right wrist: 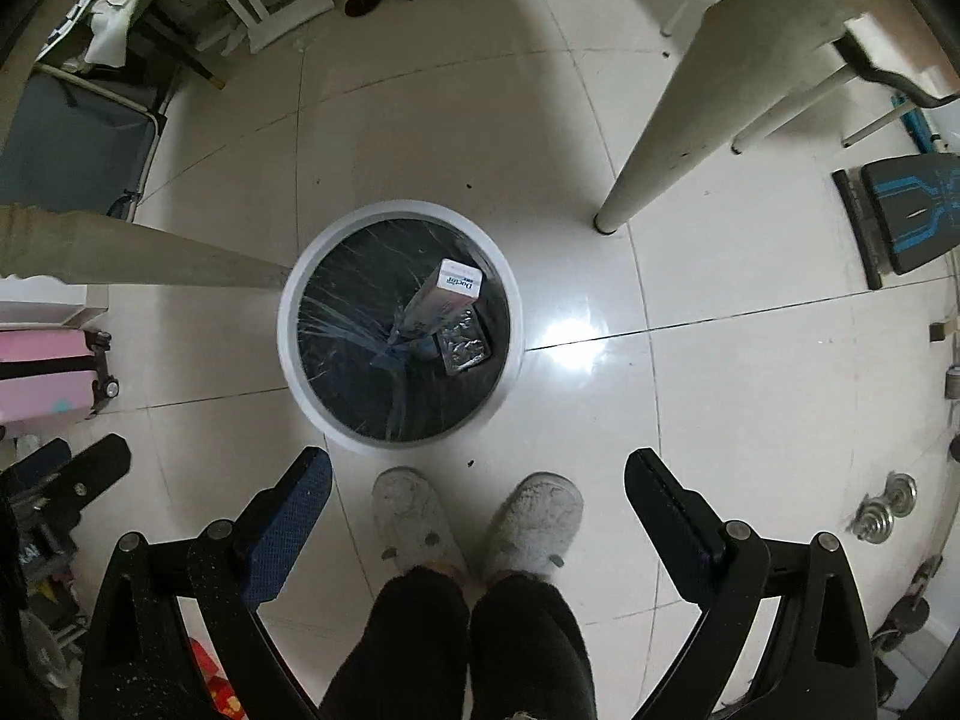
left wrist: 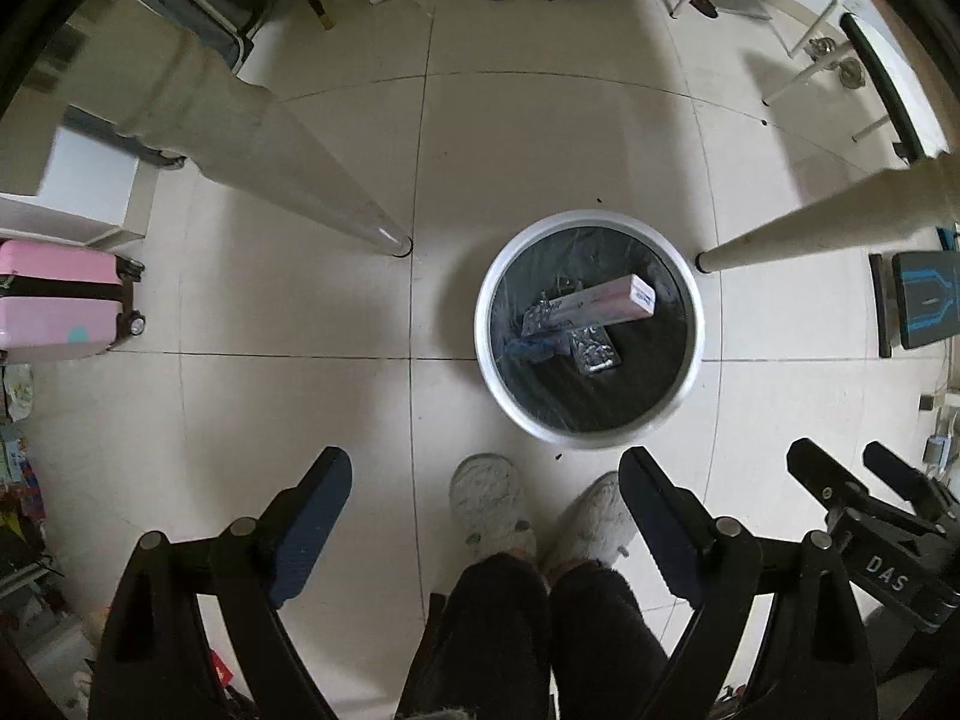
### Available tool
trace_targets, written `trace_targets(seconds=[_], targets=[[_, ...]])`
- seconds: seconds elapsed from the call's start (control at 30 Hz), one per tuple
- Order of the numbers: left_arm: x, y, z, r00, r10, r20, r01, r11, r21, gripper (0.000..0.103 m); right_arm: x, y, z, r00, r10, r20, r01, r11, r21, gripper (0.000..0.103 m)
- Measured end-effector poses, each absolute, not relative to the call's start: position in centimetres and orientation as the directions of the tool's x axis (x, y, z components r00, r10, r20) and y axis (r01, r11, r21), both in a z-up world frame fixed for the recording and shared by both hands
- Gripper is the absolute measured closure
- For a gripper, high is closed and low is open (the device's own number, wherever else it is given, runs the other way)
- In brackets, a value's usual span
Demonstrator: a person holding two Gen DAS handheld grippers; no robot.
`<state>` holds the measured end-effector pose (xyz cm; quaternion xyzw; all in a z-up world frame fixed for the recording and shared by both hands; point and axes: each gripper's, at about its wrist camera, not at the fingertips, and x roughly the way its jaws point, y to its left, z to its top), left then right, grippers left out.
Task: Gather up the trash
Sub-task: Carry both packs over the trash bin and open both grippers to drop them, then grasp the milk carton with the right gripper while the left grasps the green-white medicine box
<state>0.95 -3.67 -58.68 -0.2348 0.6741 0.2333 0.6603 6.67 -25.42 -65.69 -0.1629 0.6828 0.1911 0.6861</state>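
Evidently both the left gripper [left wrist: 485, 483] and right gripper [right wrist: 478, 483] hang with jaws spread wide, empty, above the trash bin [right wrist: 288, 324].

The left gripper [left wrist: 485, 489] is seen pointed straight down at the tiled floor [left wrist: 300, 408], its jaws spread wide with nothing between them. A round white trash bin [left wrist: 589, 329] with a dark liner is seen ahead and to the right, between two pale table legs [left wrist: 288, 150]. Inside it, a long white carton [left wrist: 606, 300] is propped at a slant over a crumpled foil packet [left wrist: 594, 353] and a blue scrap. Two grey slippers [left wrist: 492, 507] are planted just below the bin. The right gripper [left wrist: 864, 480] is glimpsed at the right edge. A pink suitcase [left wrist: 57, 300] is parked far left.
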Motion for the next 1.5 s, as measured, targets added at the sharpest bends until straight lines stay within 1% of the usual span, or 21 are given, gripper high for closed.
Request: trace_targets(seconds=[0.2,0.53,0.7,0.83,1.0,1.1,1.2,1.27,1.37,1.4,1.5], targets=[[-0.3,-5.3,-54.0,-0.010,-0.009,-1.000,-0.620,0.785,-0.001,0.012,4.8,-26.6,-59.4,0.017,0.041,-0.999,-0.474,0.880,0.028,0.004],[-2.8,-5.4,-43.2,0.043,-0.001,-0.999,-0.628,0.778,-0.028,0.012,1.6,-27.2,-45.9,0.044,0.077,-0.996,-0.449,0.892,0.049,0.004],[-2.8,-4.2,-37.1,0.108,0.036,-0.993,-0.614,0.788,-0.038,0.012,0.8,-26.9,-37.9,0.079,0.125,-0.989,-0.425,0.902,0.080,0.004],[-1.0,-1.8,-32.5,0.172,0.091,-0.981,-0.640,0.768,-0.041,0.012,2.4,-25.8,-32.3,0.111,0.191,-0.975,-0.398,0.908,0.132,0.004],[3.9,2.4,-28.1,0.240,0.144,-0.960,-0.675,0.735,-0.058,0.012,8.1,-22.5,-26.7,0.138,0.239,-0.961,-0.385,0.907,0.170,0.004],[7.8,5.6,-26.8,0.249,0.152,-0.956,-0.717,0.693,-0.077,0.012,12.3,-20.2,-25.0,0.161,0.234,-0.959,-0.385,0.909,0.158,0.004],[11.9,8.8,-27.0,0.251,0.114,-0.961,-0.775,0.619,-0.129,0.012,18.9,-17.6,-24.0,0.180,0.241,-0.954,-0.364,0.917,0.163,0.004],[14.5,10.9,-27.9,0.247,0.074,-0.966,-0.817,0.553,-0.166,0.012,23.2,-15.8,-24.4,0.176,0.248,-0.953,-0.345,0.922,0.176,0.004],[18.7,13.7,-29.7,0.242,-0.006,-0.970,-0.878,0.424,-0.221,0.012,30.5,-12.8,-25.5,0.158,0.267,-0.951,-0.300,0.930,0.211,0.004],[20.2,14.8,-30.9,0.248,-0.051,-0.968,-0.899,0.359,-0.249,0.012,32.8,-11.5,-26.0,0.154,0.266,-0.952,-0.281,0.935,0.216,0.004],[23.4,17.0,-32.6,0.250,-0.127,-0.960,-0.932,0.238,-0.274,0.013,39.8,-7.7,-27.8,0.129,0.264,-0.956,-0.223,0.947,0.231,0.004]])
